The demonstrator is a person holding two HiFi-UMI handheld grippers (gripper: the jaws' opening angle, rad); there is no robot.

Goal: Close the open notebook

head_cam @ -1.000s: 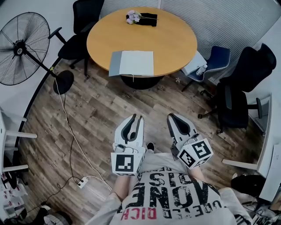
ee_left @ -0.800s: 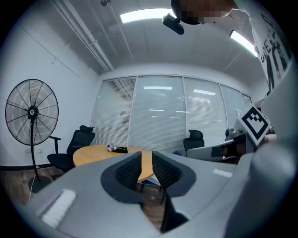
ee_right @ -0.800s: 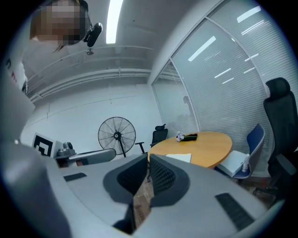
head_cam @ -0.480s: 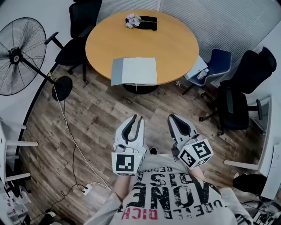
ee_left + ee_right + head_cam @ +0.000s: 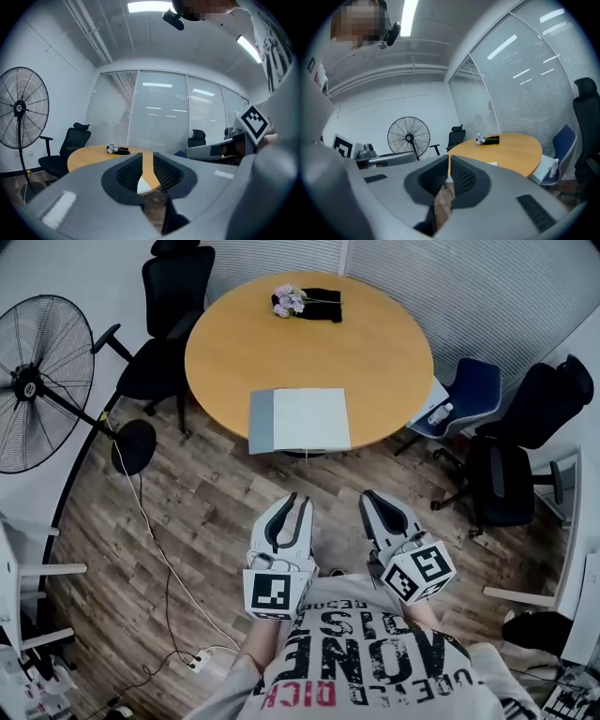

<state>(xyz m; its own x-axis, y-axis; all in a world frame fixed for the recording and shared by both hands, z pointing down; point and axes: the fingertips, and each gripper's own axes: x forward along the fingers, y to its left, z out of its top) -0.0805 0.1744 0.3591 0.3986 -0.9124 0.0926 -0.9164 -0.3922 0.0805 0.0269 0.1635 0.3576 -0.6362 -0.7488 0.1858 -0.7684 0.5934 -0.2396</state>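
Head view, read from left to right. A standing fan (image 5: pixel 37 390) is at 9 o'clock of the round wooden table (image 5: pixel 309 352), its cable trailing over the plank floor (image 5: pixel 187 502) to a power strip (image 5: pixel 199 660) at 7 o'clock of the scene. A black office chair (image 5: pixel 164 324) sits at the table's 10 o'clock.

The left gripper (image 5: pixel 296 500) is held level over the floor, at 6 o'clock of the table and well apart from it. In the left gripper view its fingers are released: a narrow gap shows between them, with only the distant table seen through it.

The open notebook (image 5: pixel 300 420) lies flat at the table's 6 o'clock rim, a grey leaf on its left and a white page on its right. Neither gripper touches it. A small bunch of flowers (image 5: pixel 286 301) and a black object (image 5: pixel 322 304) rest at the table's 12 o'clock.

The right gripper (image 5: pixel 370 495) is just beside the left one, tilted slightly downward. In the right gripper view its fingers are drawn together to a hairline slit at the tips, with nothing between them.

A blue chair (image 5: pixel 464 395) stands at the table's 4 o'clock, and a second black chair (image 5: pixel 525 446) beyond it.
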